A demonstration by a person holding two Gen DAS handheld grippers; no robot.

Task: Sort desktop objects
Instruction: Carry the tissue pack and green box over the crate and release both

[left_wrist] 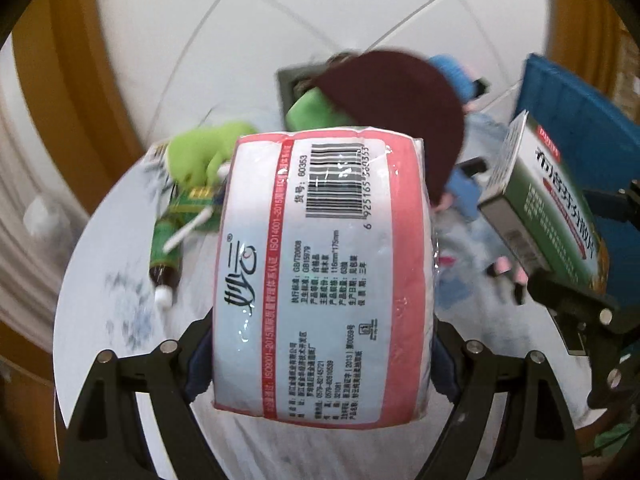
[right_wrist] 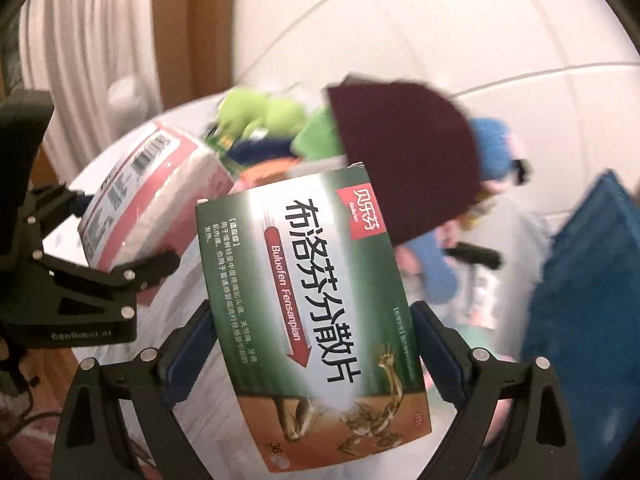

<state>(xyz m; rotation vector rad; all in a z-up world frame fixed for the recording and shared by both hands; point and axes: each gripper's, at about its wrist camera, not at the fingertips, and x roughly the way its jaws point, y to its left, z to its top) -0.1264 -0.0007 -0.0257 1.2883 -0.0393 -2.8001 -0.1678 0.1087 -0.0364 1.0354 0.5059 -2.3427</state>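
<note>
My left gripper point(left_wrist: 320, 360) is shut on a pink and white tissue pack point(left_wrist: 324, 272) and holds it above the round white table point(left_wrist: 92, 280). The pack also shows in the right wrist view point(right_wrist: 148, 200), clamped by the left gripper point(right_wrist: 132, 276). My right gripper point(right_wrist: 312, 344) is shut on a green medicine box point(right_wrist: 316, 304) with a red arrow, held above the table. The box also shows at the right of the left wrist view point(left_wrist: 544, 204).
On the table lie a green plush toy point(left_wrist: 200, 156), a green-labelled brown bottle point(left_wrist: 166, 256), a dark maroon hat point(left_wrist: 404, 108), a blue plush point(right_wrist: 436, 268) and a green cloth point(left_wrist: 312, 112). A blue bin point(right_wrist: 588, 280) stands at the right.
</note>
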